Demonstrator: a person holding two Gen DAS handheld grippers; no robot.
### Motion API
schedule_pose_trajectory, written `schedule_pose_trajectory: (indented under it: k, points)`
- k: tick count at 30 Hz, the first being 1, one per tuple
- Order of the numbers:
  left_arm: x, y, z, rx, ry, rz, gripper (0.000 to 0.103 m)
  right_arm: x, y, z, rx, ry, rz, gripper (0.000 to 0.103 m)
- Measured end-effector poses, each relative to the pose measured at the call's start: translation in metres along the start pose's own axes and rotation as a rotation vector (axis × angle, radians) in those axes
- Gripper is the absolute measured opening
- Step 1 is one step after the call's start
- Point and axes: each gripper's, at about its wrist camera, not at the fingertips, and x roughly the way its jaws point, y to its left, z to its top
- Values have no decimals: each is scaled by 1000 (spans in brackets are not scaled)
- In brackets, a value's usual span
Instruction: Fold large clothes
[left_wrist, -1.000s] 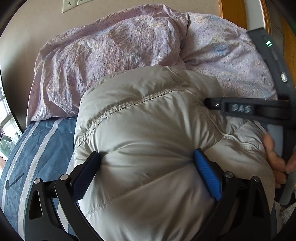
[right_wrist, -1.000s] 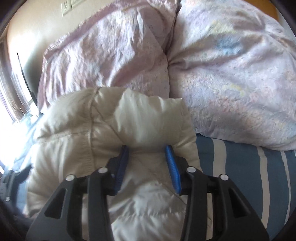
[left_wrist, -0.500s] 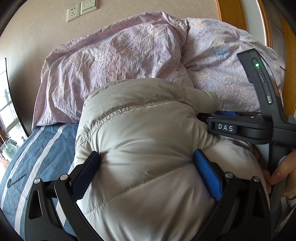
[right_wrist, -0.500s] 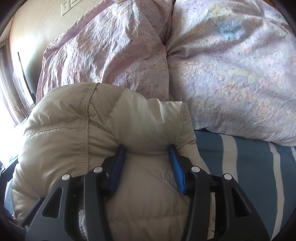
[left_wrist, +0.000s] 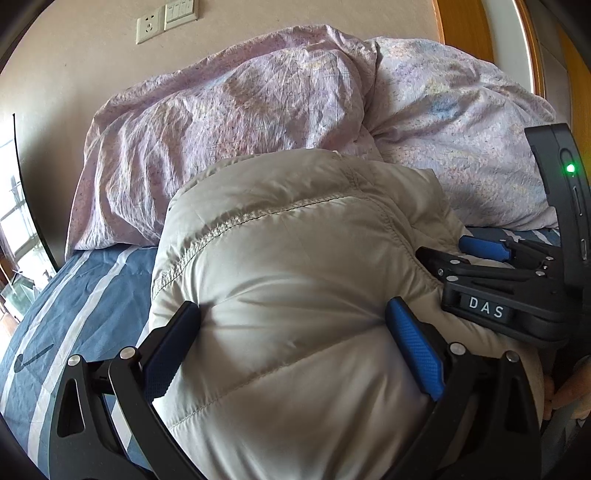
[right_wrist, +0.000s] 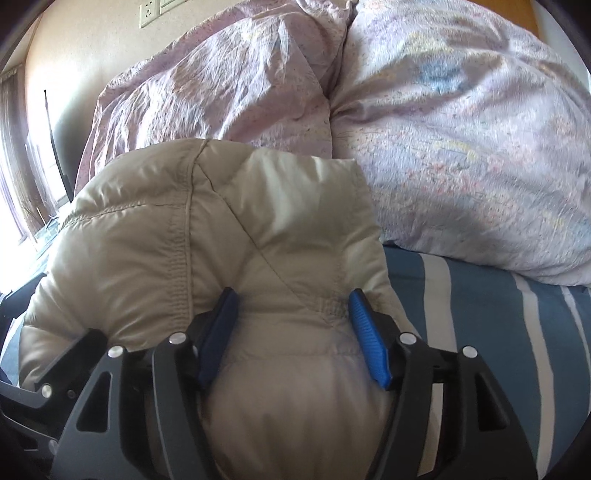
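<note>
A puffy beige down jacket (left_wrist: 295, 266) lies bunched on the striped blue bed sheet (left_wrist: 74, 306). My left gripper (left_wrist: 291, 332) has its blue pads wide apart, pressed around a thick bulge of the jacket. My right gripper (right_wrist: 291, 321) grips another bulge of the same jacket (right_wrist: 221, 229) between its blue pads. The right gripper also shows in the left wrist view (left_wrist: 491, 266), at the jacket's right side. The jacket's lower part is hidden under both grippers.
Two lilac pillows (left_wrist: 229, 122) (right_wrist: 461, 147) lie against the wall behind the jacket. A wall socket (left_wrist: 149, 27) is above them. A window is at the far left. Blue and white striped sheet (right_wrist: 498, 332) extends to the right.
Both grippers have drawn back with the jacket, away from the pillows. The right gripper has dropped lower in the left wrist view. More wall and socket show.
</note>
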Motion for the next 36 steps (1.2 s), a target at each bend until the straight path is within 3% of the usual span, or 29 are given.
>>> schedule_pose_trajectory:
  k: [7,10,12,17,26,36]
  points:
    - [0,1,3,1,2,7,101,2,-5,4,24,42,25,64]
    - [-12,8,5,-20,-3,-13,102,-13,-9,8,71,67,27,73]
    - [-20,13,7,-49,4,-39,102,-30,-12,7,85,58,18,86]
    - [-40,23,8,-85,42,-91,102,-71,-18,3,99,18,-22,100]
    - [-89,23,-10,-66,77,-91,102,-130,-29,-23,149,0,-42,101]
    - [-146,15,-36,-66,109,-106,102,-192,1,-64,100,3,-38,101]
